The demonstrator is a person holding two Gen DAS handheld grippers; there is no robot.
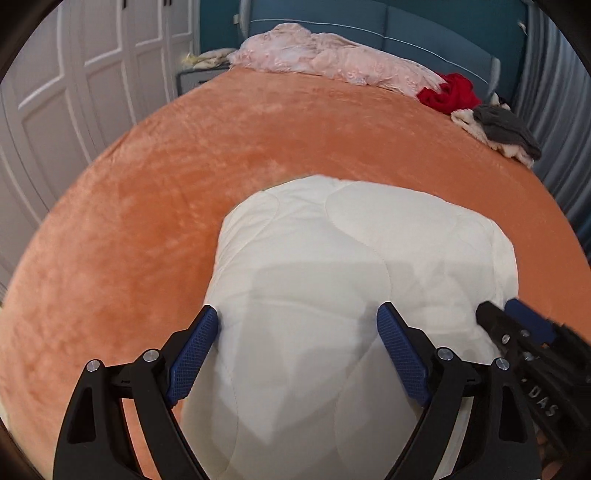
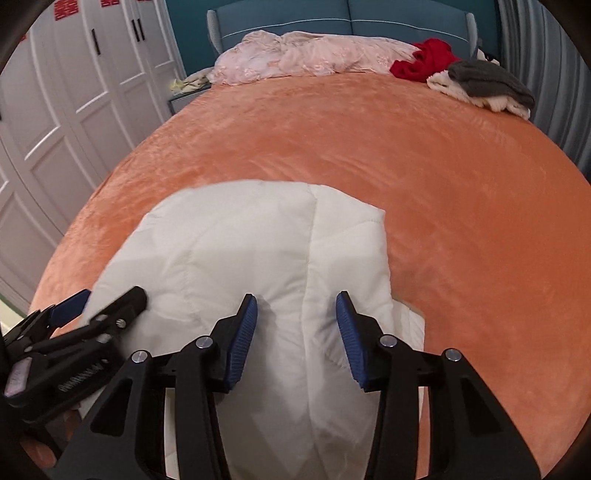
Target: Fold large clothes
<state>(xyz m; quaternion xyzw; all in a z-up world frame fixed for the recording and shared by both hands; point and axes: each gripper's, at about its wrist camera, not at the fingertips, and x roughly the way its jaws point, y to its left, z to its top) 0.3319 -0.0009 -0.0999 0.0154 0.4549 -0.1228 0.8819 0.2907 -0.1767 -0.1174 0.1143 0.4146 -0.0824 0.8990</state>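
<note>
A white quilted padded garment (image 1: 332, 240) lies folded into a thick bundle on the near part of an orange bed cover (image 1: 147, 206). My left gripper (image 1: 297, 314) straddles the bundle's left half, and the cloth fills the whole gap between its blue pads. My right gripper (image 2: 296, 299) holds a raised fold of the same garment (image 2: 240, 240) between its pads near the bundle's right edge. Each gripper shows in the other's view: the right gripper (image 1: 498, 310) at the right margin, the left gripper (image 2: 110, 299) at the lower left. Cloth under both grippers is hidden.
A crumpled pink blanket (image 2: 306, 55) lies along the blue headboard (image 2: 369, 18). A red garment (image 2: 424, 61) and a grey and cream pile (image 2: 484, 85) sit at the far right corner. White wardrobe doors (image 2: 74, 92) stand to the left. The orange cover (image 2: 369, 147) stretches beyond the bundle.
</note>
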